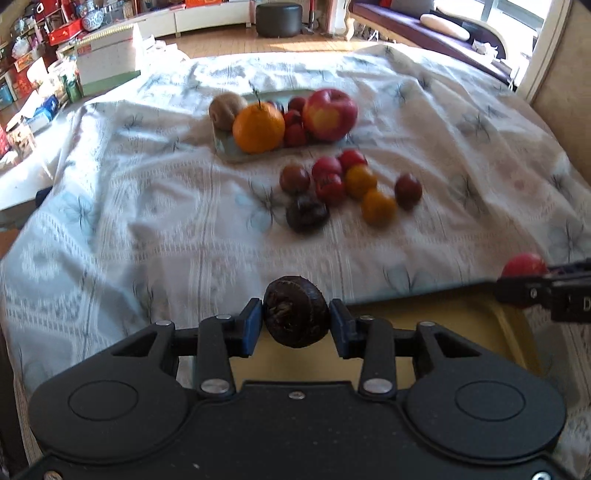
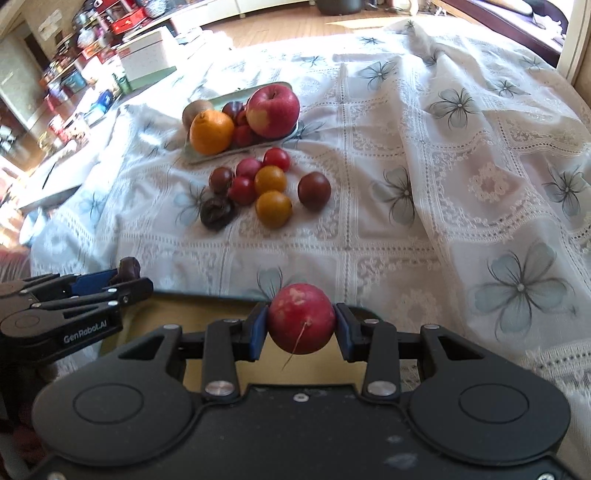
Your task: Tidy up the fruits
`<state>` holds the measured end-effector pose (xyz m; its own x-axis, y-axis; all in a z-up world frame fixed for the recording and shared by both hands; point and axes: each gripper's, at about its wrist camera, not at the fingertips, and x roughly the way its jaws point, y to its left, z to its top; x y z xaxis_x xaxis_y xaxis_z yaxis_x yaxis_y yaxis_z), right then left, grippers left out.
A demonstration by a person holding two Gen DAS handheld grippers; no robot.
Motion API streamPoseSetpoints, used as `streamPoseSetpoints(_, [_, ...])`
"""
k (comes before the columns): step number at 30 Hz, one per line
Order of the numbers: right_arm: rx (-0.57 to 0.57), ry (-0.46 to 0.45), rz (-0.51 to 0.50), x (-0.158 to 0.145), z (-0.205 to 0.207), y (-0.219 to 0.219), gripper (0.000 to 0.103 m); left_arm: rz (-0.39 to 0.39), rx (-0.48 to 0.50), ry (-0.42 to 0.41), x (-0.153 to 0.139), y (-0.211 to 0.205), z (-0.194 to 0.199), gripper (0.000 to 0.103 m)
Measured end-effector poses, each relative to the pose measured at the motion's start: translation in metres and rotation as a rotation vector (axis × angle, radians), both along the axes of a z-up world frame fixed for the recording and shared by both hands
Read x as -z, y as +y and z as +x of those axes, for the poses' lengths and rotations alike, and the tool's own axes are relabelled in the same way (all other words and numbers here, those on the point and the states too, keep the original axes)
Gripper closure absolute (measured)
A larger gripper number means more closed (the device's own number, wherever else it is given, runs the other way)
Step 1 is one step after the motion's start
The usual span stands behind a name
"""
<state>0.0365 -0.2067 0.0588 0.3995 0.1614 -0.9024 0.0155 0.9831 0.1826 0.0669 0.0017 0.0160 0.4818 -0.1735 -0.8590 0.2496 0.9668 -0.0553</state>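
Views differ: left wrist view is blurred and catches the right gripper [image 1: 532, 284] only at its right edge, a red round thing poking out; right wrist view is sharp and shows the left gripper [image 2: 123, 275] side-on at left, a dark lump at its tips. Left gripper [image 1: 295, 317] part closed, blue pads clamped on a dark brown wrinkled fruit [image 1: 295, 316]. Right gripper [image 2: 301, 319] part closed, pads clamped on a red fruit [image 2: 301, 318] with a thin stem. Both fruits held above a yellow tray [image 1: 461, 328], near edge of cloth. Farther back: green plate [image 2: 280, 86] with apple [image 2: 273, 110], orange [image 2: 211, 132], kiwi [image 2: 196, 110], small dark and red fruits. Just before the plate, loose cluster on the cloth [image 2: 406, 221]: red, yellow and dark small fruits, one dark wrinkled one [image 2: 217, 213]. Cloth white, lace squares, grey-blue flowers, creased. Room: wood floor, cluttered shelves left, dark stool [image 1: 279, 18], sofa, sunlit window right.
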Motion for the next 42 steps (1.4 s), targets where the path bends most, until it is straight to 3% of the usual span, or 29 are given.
streamPoseSetpoints(10, [-0.025, 0.141, -0.018, 0.043, -0.01, 0.005, 0.063, 0.037, -0.028, 0.056, 0.021, 0.006, -0.035, 0.056])
streamPoseSetpoints(23, [-0.053, 0.135, -0.036, 0.043, -0.016, 0.014, 0.062, 0.123, -0.064, 0.018, 0.027, 0.004, -0.037, 0.058])
streamPoseSetpoints(42, [-0.047, 0.089, -0.038, 0.035, -0.018, 0.013, 0.063, 0.123, -0.058, 0.022, 0.026, 0.001, -0.043, 0.058])
